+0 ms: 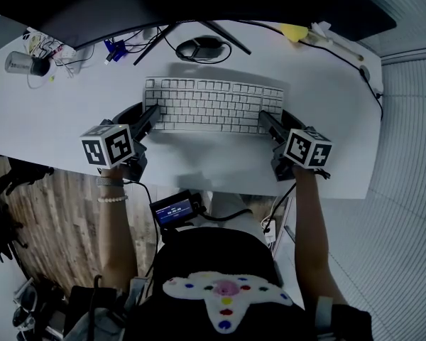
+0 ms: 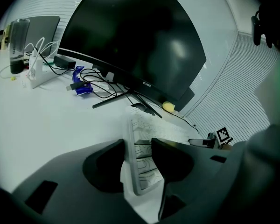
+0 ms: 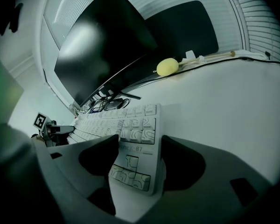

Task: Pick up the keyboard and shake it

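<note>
Left hand-held gripper (image 1: 151, 117) and right hand-held gripper (image 1: 267, 121) clamp the keyboard (image 1: 213, 105) ends; long axis left-right, apparently lifted.

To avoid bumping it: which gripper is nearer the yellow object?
Right. The right gripper holds the keyboard end nearest the yellow object; the left gripper holds the opposite end.

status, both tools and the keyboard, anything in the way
Clamped on keyboard ends: left tool, right tool. Keyboard looks just off the desk. Close behind: mouse, monitor stand.
</note>
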